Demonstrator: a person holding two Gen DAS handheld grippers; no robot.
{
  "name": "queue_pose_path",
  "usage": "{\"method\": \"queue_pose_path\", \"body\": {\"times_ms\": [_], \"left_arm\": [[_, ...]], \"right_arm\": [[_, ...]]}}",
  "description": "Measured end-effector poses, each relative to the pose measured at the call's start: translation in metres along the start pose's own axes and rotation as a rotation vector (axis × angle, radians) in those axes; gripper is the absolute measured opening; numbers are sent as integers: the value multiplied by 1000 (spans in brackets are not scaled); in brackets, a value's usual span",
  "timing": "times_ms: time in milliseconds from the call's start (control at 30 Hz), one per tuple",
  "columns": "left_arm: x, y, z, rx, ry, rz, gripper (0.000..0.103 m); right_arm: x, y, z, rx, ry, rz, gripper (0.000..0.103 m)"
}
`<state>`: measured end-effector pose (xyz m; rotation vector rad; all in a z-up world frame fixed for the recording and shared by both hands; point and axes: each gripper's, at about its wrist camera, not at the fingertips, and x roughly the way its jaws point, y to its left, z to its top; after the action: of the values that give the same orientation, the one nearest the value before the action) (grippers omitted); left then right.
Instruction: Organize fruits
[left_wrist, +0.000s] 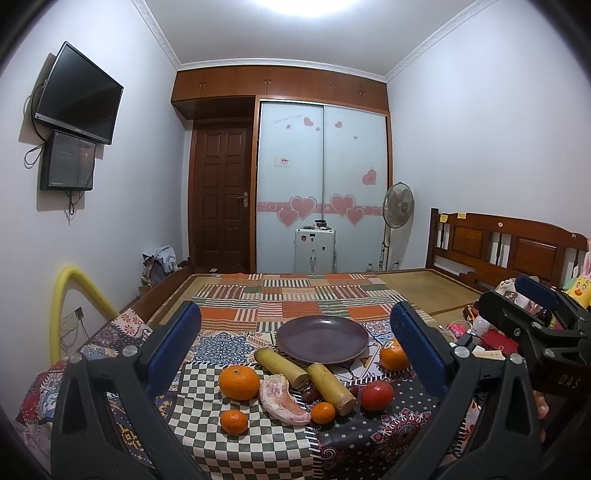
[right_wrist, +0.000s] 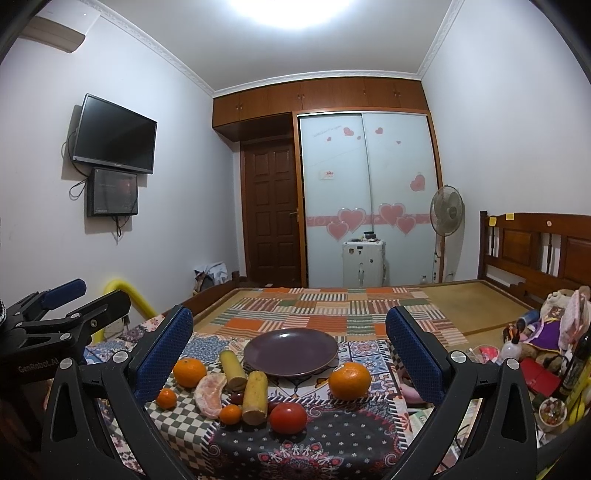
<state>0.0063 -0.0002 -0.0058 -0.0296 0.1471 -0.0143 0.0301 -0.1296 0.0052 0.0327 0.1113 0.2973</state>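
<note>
An empty dark purple plate (left_wrist: 322, 339) (right_wrist: 291, 352) sits on the patchwork cloth. In front of it lie two sugarcane pieces (left_wrist: 330, 384) (right_wrist: 255, 392), a pink pomelo wedge (left_wrist: 282, 400) (right_wrist: 210, 393), a red tomato (left_wrist: 376, 396) (right_wrist: 288, 417), a big orange (left_wrist: 239, 382) (right_wrist: 189, 372), another orange (left_wrist: 393, 354) (right_wrist: 349, 380) right of the plate, and small tangerines (left_wrist: 233, 421) (right_wrist: 166, 398). My left gripper (left_wrist: 295, 347) is open and empty, back from the fruit. My right gripper (right_wrist: 290, 350) is open and empty too.
The patchwork cloth (left_wrist: 295, 295) covers a wooden bed with a headboard (left_wrist: 509, 243) at right. Soft toys, bottles and clutter (right_wrist: 546, 332) lie at the right side. A suitcase (left_wrist: 314, 251) and fan (left_wrist: 397, 206) stand by the wardrobe. A yellow tube (left_wrist: 70, 295) is at left.
</note>
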Motion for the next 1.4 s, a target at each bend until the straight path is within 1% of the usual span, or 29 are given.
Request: {"method": "queue_pose_path", "body": {"times_ms": [233, 333, 500, 667, 767, 833, 900, 967, 1033, 1100, 1133, 1233, 1333, 1400], "left_arm": [[1, 0, -1, 2, 1, 4, 103], [6, 2, -4, 2, 7, 18, 103], [27, 11, -12, -5, 51, 26, 103], [59, 29, -21, -43, 140, 9, 103], [81, 42, -28, -60, 192, 33, 103], [95, 49, -33, -59, 226, 46, 96], [113, 57, -39, -59, 277, 50, 90], [126, 65, -45, -60, 312, 55, 90], [140, 70, -51, -46, 344, 71, 88], [154, 73, -59, -18, 379, 83, 84], [163, 74, -65, -2, 406, 82, 81], [180, 79, -75, 17, 459, 78, 78], [196, 85, -87, 21, 523, 71, 74], [206, 90, -94, 12, 567, 56, 74]], "right_arm": [[3, 0, -2, -2, 7, 4, 103], [7, -1, -5, -4, 12, 1, 103], [21, -8, -13, -18, 46, -28, 103], [47, -23, -26, -32, 125, -58, 103], [62, -32, -35, -42, 168, -74, 103], [72, -40, -42, -38, 204, -82, 103], [78, -45, -46, -53, 218, -109, 103], [85, -49, -50, -74, 233, -127, 103], [94, -54, -54, -81, 263, -123, 103], [105, -60, -56, -64, 300, -94, 103], [111, -64, -58, -54, 323, -82, 103], [128, -72, -65, -40, 388, -66, 103], [145, -81, -74, -20, 442, -47, 101], [156, -87, -79, -9, 482, -44, 101]]}}
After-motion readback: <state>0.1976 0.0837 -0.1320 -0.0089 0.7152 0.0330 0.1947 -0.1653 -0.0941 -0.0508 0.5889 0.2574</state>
